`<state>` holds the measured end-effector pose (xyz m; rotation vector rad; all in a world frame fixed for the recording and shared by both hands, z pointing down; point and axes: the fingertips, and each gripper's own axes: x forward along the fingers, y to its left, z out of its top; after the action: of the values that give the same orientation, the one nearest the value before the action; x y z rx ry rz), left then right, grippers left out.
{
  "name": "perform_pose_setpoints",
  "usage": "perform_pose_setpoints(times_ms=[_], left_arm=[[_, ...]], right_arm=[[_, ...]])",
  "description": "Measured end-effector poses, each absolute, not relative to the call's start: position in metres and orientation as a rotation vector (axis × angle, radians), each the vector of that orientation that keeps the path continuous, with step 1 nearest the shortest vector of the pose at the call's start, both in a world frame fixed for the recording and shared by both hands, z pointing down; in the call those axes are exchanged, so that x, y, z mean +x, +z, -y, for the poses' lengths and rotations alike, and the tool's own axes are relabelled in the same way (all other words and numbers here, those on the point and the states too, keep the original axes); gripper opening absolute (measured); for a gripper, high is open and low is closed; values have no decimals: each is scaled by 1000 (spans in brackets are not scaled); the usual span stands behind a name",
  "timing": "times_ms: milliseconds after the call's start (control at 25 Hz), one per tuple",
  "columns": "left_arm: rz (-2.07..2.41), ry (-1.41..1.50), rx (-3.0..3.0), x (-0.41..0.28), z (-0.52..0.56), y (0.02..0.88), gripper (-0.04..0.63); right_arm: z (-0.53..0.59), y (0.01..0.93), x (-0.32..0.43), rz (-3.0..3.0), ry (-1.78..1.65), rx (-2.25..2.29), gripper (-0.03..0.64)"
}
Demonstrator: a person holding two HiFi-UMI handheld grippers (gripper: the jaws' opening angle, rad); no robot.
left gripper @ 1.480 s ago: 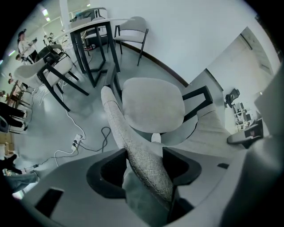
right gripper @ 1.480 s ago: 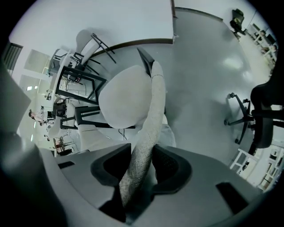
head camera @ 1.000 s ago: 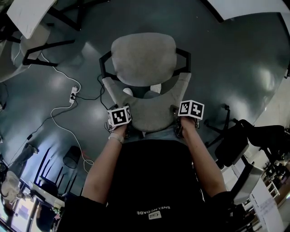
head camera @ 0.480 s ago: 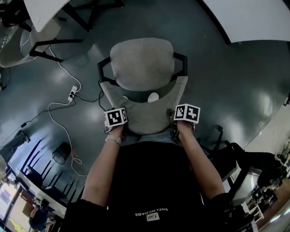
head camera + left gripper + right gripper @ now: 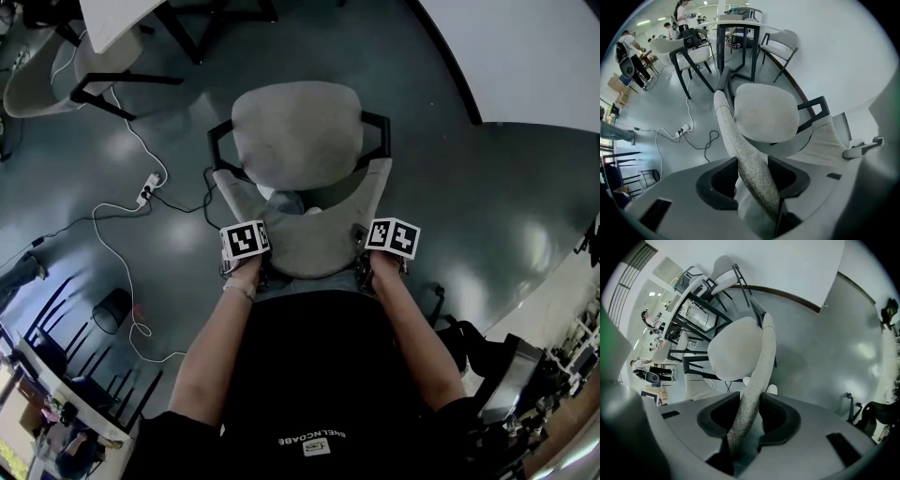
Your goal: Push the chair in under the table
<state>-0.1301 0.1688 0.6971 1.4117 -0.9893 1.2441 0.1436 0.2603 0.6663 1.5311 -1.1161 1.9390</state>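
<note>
A grey upholstered chair with a round seat (image 5: 296,127) and black arms stands on the dark floor just in front of me, short of the white table (image 5: 525,56) at the upper right. Its curved backrest (image 5: 302,239) faces me. My left gripper (image 5: 251,267) straddles the backrest's left top edge (image 5: 740,154), jaws closing with both pads against the fabric. My right gripper (image 5: 367,267) straddles the right top edge (image 5: 757,380) the same way, jaws closing on the fabric. In their own views the left gripper (image 5: 752,171) and the right gripper (image 5: 750,413) point down along the backrest.
A white cable and power strip (image 5: 145,194) trail over the floor at left. Another table and pale chair (image 5: 56,66) stand at the upper left. A black bin (image 5: 112,309) sits lower left; a black chair base (image 5: 506,366) lower right. People stand far off (image 5: 628,47).
The chair and both grippers have moved towards the white table, which now fills more of the upper right. Both jaws have narrowed on the backrest edge.
</note>
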Motion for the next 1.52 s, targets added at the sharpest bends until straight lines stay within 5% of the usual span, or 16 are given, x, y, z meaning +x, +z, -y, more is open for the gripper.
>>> perform_pose_setpoints(times_ms=[1520], left_arm=[[1119, 1012, 1270, -121, 18, 680, 186]], right_arm=[[-18, 653, 169, 1224, 1746, 1447, 130]])
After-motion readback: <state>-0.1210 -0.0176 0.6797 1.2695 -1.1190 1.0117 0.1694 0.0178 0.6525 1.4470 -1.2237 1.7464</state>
